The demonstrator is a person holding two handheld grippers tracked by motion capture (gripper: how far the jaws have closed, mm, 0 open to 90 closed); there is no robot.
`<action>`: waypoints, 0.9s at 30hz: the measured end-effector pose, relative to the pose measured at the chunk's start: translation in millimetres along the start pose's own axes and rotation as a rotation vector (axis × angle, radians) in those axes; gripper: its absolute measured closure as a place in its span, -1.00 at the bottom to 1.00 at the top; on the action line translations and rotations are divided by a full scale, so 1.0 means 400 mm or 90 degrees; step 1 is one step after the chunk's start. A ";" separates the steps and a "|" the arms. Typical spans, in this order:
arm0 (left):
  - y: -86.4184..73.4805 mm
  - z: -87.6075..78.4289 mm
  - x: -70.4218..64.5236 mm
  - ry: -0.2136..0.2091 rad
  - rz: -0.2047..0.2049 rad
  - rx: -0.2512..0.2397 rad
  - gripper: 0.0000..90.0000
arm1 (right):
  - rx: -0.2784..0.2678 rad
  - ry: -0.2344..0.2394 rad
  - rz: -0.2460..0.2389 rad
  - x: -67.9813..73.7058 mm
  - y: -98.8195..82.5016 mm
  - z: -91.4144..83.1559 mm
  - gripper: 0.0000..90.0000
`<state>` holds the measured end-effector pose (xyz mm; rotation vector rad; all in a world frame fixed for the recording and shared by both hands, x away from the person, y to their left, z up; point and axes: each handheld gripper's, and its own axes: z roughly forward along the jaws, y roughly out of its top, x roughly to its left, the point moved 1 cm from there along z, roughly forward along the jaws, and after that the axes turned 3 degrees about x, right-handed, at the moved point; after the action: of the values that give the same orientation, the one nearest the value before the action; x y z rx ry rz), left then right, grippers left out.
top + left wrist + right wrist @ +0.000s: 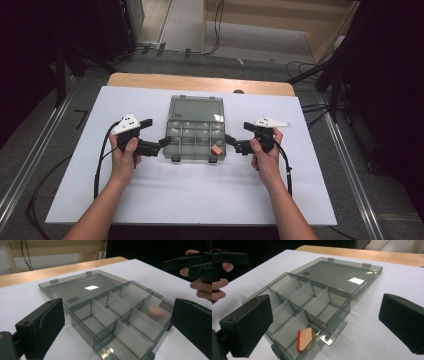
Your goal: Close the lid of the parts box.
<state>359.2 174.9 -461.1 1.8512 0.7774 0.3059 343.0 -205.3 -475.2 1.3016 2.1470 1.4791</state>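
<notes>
Both pairs of jaws are standing spread wide with nothing between them, so you are holding off rather than gripping. You are keeping your left gripper (pixel 161 143) just beside the left wall of the organizer box (pixel 195 142) and your right gripper (pixel 231 141) just beside its right wall. That placement reads as bracketing the box evenly, likely so that you can steady it from either side or reach in without it sliding on the white table cover (pixel 150 195).

Nearest to you, the front right compartment is holding the wooden block with a red edge (pixel 305 339). It is leaning tilted against the compartment wall rather than lying flat, and it is sitting closest to your right gripper, which makes that hand the natural one to reach for it. In the left gripper view the block is showing as an orange blur (pixel 155 311) through the clear dividers.

Beyond it, the other compartments (pixel 294 293) are looking empty. Farthest away, the lid (pixel 196 107) is lying fully open and flat on the table, hinged at the back, leaving the top of every compartment free for access from above.
</notes>
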 end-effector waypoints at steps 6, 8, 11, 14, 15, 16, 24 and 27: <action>0.015 0.020 0.011 0.001 -0.003 0.000 -1.00 | -0.001 0.002 -0.001 0.002 0.012 0.009 -1.00; 0.020 0.025 0.016 0.002 -0.006 0.000 -1.00 | 0.000 0.001 -0.001 0.000 0.015 0.012 -1.00; 0.024 0.033 0.023 0.003 -0.014 -0.004 -1.00 | -0.001 0.001 0.001 -0.004 0.018 0.018 -1.00; 0.027 0.042 0.030 0.003 -0.018 0.002 -1.00 | 0.001 0.001 0.006 -0.009 0.019 0.025 -1.00; 0.028 0.048 0.033 0.004 -0.019 0.005 -1.00 | 0.001 0.001 0.008 -0.011 0.019 0.028 -1.00; 0.029 0.050 0.036 0.004 -0.020 0.007 -1.00 | 0.003 0.002 0.011 -0.013 0.020 0.030 -1.00; 0.044 0.079 0.058 0.007 -0.031 0.015 -1.00 | 0.006 0.003 0.016 -0.023 0.031 0.050 -1.00; 0.047 0.089 0.065 0.009 -0.036 0.013 -1.00 | 0.008 0.003 0.018 -0.026 0.035 0.055 -1.00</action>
<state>405.1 160.9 -462.7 1.8444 0.8442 0.2764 370.0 -197.7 -476.7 1.3383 2.1530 1.4834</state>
